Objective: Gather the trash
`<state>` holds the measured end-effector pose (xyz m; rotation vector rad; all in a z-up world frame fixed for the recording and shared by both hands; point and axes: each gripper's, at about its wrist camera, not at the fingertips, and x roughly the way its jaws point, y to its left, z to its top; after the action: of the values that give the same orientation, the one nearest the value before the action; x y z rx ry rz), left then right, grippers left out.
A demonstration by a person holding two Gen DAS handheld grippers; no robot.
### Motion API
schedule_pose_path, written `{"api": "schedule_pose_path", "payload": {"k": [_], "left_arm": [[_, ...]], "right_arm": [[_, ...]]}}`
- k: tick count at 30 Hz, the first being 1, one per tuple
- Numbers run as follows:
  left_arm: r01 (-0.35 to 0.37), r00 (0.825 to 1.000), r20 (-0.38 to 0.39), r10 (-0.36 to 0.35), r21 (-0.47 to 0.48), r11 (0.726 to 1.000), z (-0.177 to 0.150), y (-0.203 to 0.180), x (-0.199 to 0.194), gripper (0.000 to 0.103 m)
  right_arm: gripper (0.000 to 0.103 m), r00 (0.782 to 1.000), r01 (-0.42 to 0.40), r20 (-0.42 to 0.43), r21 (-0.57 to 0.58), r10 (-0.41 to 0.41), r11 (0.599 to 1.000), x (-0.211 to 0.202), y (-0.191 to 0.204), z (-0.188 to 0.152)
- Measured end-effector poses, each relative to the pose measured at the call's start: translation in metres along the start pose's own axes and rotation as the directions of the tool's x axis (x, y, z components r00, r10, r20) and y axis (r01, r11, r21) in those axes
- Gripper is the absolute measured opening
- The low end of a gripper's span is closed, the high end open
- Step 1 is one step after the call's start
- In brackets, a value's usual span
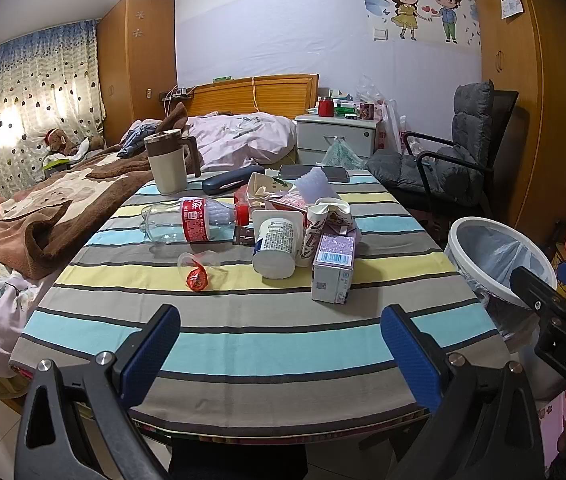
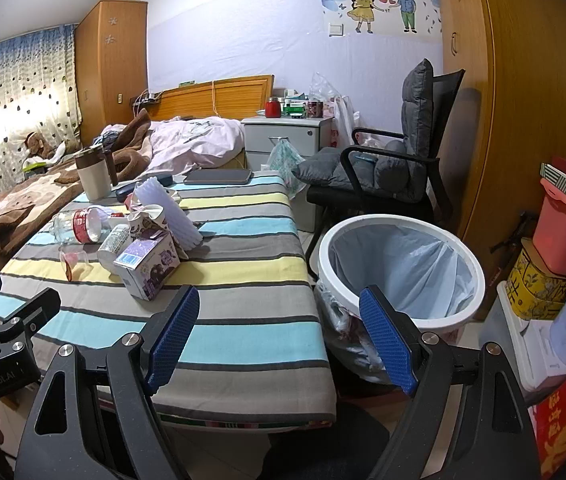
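Observation:
Trash lies in a heap on the striped table [image 1: 267, 340]: a clear bottle with a red label [image 1: 191, 222], a white yogurt cup [image 1: 275, 246], a purple carton [image 1: 333, 266], a crumpled paper cup [image 1: 329, 216] and a clear cup with a red wrapper [image 1: 198, 270]. The carton [image 2: 149, 266] and a white ribbed piece [image 2: 175, 212] also show in the right wrist view. A white bin with a liner [image 2: 403, 268] stands right of the table. My left gripper [image 1: 281, 354] is open over the near table edge. My right gripper [image 2: 279, 340] is open between table and bin.
A beige mug [image 1: 169, 164], a dark glasses case [image 1: 231, 180] and a phone [image 1: 315, 173] lie at the table's far end. A bed [image 1: 43, 200] is on the left, a black chair [image 2: 383, 168] behind the bin, boxes [image 2: 555, 248] at the right.

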<state>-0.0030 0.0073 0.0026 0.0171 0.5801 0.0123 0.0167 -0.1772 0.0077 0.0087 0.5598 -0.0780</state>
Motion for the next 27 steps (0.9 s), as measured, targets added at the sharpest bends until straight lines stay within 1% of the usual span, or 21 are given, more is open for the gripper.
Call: {"api": "schedule_pose_path", "payload": {"k": [9,13,16,19,21,23,25,27], "left_arm": [[0.0,1.0,-0.001,0.0,-0.002,1.0,0.0,0.001,0.0,0.102],[0.013,1.0,-0.013,-0.013,-0.014,1.0,0.0,0.008,0.002,0.102],[0.022,0.999,-0.027,-0.023,-0.032,0.999,0.001,0.02,0.007,0.102],[-0.014,0.999,-0.045,0.013,-0.032,0.999,0.002,0.033,0.015,0.102],[-0.019,0.998,-0.064,0.017,-0.03,0.999,0.002,0.044,0.023,0.102],[-0.011,0.996,-0.086,0.006,-0.054,0.998,0.002,0.057,0.03,0.102],[0.006,0.996,-0.089,-0.015,-0.094,0.996,0.0,0.072,0.034,0.102],[-0.015,0.996,-0.094,0.004,-0.112,0.994,0.0,0.086,0.038,0.102]], "right_arm": [[0.083,1.0,0.001,0.0,-0.001,-0.001,1.0,0.0,0.001,0.0],[0.083,1.0,-0.011,-0.004,0.001,0.011,1.0,0.001,0.002,0.0],[0.083,0.999,-0.041,0.003,0.011,0.041,0.999,0.006,0.003,0.003],[0.083,0.997,-0.077,0.002,0.013,0.077,0.997,0.014,0.009,0.005],[0.083,0.995,-0.104,-0.003,0.001,0.104,0.995,0.022,0.015,0.008],[0.083,0.991,-0.136,-0.013,-0.001,0.136,0.991,0.029,0.022,0.011],[0.083,0.984,-0.171,-0.038,0.002,0.171,0.985,0.038,0.031,0.013],[0.083,0.98,-0.196,-0.044,-0.007,0.195,0.981,0.043,0.04,0.014]]}}
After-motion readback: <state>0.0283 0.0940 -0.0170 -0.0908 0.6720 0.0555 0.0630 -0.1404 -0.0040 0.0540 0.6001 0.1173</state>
